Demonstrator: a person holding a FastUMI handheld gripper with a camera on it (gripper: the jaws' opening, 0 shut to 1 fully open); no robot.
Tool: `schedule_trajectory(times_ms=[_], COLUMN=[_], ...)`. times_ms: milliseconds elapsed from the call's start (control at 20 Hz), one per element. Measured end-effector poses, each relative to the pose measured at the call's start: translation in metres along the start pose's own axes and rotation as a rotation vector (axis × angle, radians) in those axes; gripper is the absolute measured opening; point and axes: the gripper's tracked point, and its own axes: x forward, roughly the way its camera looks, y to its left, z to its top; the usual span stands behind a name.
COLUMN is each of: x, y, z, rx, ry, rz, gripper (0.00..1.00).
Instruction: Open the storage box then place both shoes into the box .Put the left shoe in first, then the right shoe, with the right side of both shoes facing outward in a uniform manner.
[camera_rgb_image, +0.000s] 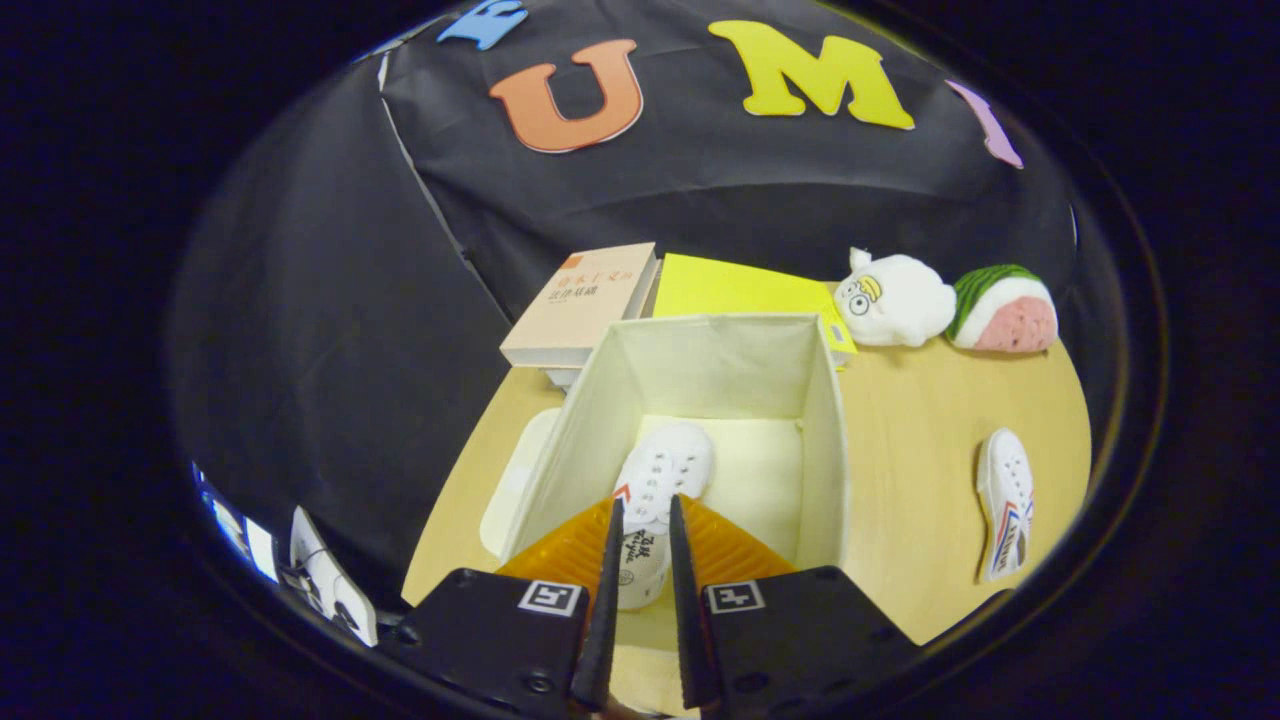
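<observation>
I see the gripper (646, 520) over the near rim of the open cream fabric storage box (825, 420), fingers pointing down into it. The fingers stand close together with a narrow gap, and the heel end of a white canvas sneaker with red-blue side trim (660, 475) sits in that gap. Both fingers appear to press on its sides, so I log the claw as nearly closed, holding the shoe. The sneaker's toe points toward the far wall of the box, laces up, approx. along the box's centre-left; it is inside the box walls, but I cannot tell if it rests on the floor.

Box interior: bare floor to the right of the shoe, between it and the right wall. Left wall is close beside the shoe. A pale lid-like flat piece (515, 480) lies outside, against the box's left wall.

The second white canvas sneaker (1005, 500) lies on its side on the light wooden table (900, 520), well apart from the box's right wall, near the table's right edge. Open tabletop between them.

Beyond the box: a beige book (580, 305) and a yellow flat sheet (735, 290) touching or just behind the far rim. Further right, a white plush toy (895, 300) next to a watermelon-slice plush (1005, 310), both by the black cloth wall.
</observation>
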Motion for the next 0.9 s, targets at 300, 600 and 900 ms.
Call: schedule_trajectory(times_ms=[300,600,900], x=[-0.049,-0.095,-0.116], y=[-0.047,-0.111,-0.181], z=[0.001,-0.023,-0.048], rx=[-0.036,-0.047,-0.002], ry=[-0.109,-0.189,-0.22], rz=[-0.042,-0.023,-0.086], gripper=[0.32,0.32,0.32])
